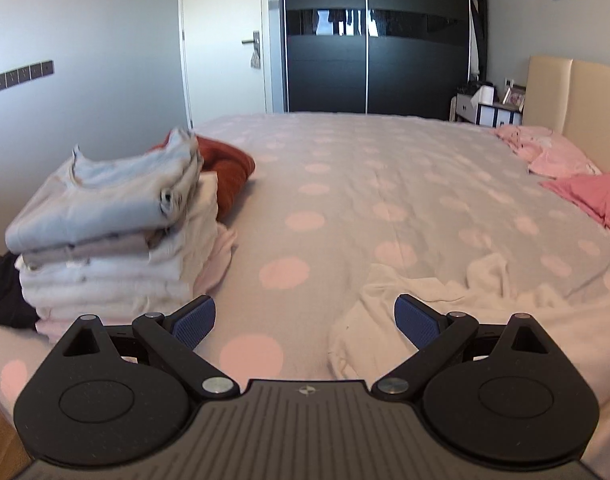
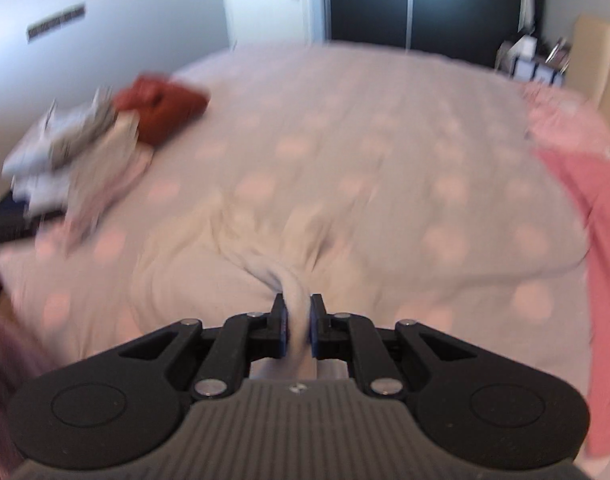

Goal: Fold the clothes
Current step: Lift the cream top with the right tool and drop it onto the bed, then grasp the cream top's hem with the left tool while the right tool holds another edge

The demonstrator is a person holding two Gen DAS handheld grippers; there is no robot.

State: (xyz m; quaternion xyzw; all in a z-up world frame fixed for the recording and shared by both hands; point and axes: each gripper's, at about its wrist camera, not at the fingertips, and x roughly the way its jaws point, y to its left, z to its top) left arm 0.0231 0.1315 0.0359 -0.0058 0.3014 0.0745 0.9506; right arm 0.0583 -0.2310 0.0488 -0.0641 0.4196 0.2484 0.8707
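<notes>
At the far left we are looking at a stack of folded clothes (image 1: 105, 240) sitting on the bed (image 1: 345, 184), pale blue piece on top, white ones beneath. We are judging it as the finished pile, parked near the bed's edge so the middle is staying free for spreading. Just behind it a rust-red garment (image 1: 229, 172) is lying loosely bunched, and a dark piece (image 1: 5, 292) is peeking out beside the stack's base; we cannot tell whether either is folded.

Moving right, our left gripper (image 1: 305, 322) is hovering over the spotted cover with its jaws standing wide and nothing between the 2 blue pads (image 1: 195, 322). It is sitting between the stack and the next piece, so we are reading it as ready to take a second corner.

Further right, the cream-white garment (image 1: 445, 304) is lying crumpled on the near part of the bed. Our right gripper (image 2: 297, 326) is clamping a twisted rope of this same cloth, jaws narrow with the fabric pinched between them, and the rest is fanning out in wrinkles ahead. The right wrist view is blurred, so the finer folds are not readable. We are judging that the cloth is being held by 1 end so it can be dragged flat.

At the far right, pink pillows (image 1: 553, 156) are resting by the headboard (image 1: 577, 96).

We are seeing no basket, drawer or other container here.
</notes>
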